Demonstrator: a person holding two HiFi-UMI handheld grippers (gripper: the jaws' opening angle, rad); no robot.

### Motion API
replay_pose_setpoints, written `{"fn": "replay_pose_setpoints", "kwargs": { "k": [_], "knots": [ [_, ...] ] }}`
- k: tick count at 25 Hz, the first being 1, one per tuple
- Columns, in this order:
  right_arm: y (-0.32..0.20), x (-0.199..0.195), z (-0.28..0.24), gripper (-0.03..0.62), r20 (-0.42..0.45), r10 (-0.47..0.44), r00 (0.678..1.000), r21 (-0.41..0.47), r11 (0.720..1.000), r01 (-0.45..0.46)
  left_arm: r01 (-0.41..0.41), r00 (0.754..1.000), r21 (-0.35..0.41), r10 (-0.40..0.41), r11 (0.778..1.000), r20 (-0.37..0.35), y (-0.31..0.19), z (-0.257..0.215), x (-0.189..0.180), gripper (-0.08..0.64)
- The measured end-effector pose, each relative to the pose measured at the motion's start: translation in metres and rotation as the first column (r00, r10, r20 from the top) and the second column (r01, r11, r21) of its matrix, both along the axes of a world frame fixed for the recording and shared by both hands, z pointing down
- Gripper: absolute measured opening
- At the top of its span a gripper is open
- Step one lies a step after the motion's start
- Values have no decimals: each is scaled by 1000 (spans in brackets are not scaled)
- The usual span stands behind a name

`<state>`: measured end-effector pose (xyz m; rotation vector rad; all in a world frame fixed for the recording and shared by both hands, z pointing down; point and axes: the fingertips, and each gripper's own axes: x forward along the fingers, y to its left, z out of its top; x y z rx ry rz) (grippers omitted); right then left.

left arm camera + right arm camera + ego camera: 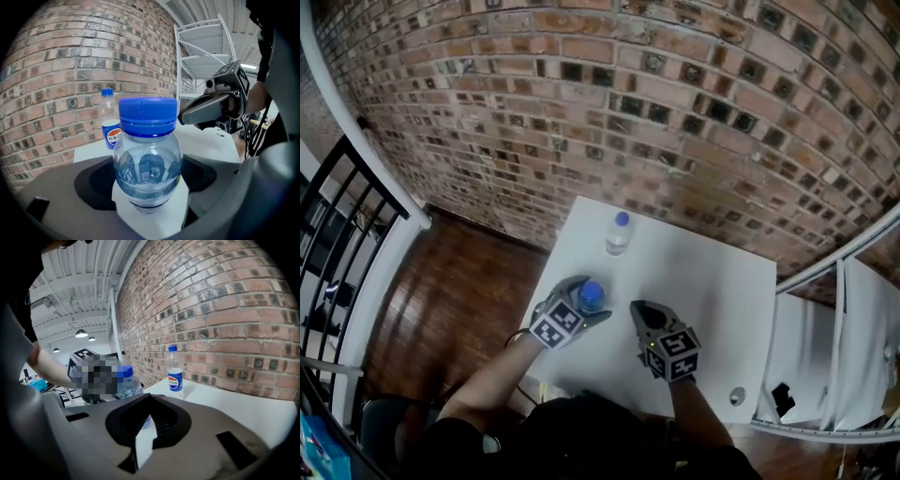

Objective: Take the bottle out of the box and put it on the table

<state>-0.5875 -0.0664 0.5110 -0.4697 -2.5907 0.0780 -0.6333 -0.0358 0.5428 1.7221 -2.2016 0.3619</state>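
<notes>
A clear water bottle (147,164) with a blue cap (592,295) stands upright on the white table (722,291), near its front left. My left gripper (587,304) is open around it, one jaw on each side, and I see no pad pressing on it. My right gripper (638,309) rests just to the right, apart from the bottle, shut with nothing in it; its tips meet in the right gripper view (149,397). A second bottle (619,233) with a blue label stands alone near the table's far edge.
A brick wall (675,112) runs close behind the table. A white metal rack (834,328) stands at the right and a black railing (342,216) at the left over wooden floor. A small round thing (737,396) lies at the table's front right corner.
</notes>
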Motion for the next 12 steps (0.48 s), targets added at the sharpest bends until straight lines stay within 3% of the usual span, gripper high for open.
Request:
{"fn": "replay_pose_setpoints", "kwargs": {
  "k": [7, 12],
  "knots": [
    [-7, 15, -15, 5, 43, 9, 999, 8, 1000, -9, 56, 998, 79, -57, 995, 13, 23, -30, 8, 417],
    [-15, 42, -30, 3, 85, 20, 996, 15, 1000, -21, 141, 982, 151, -158, 978, 105, 53, -61, 21, 357]
  ]
}}
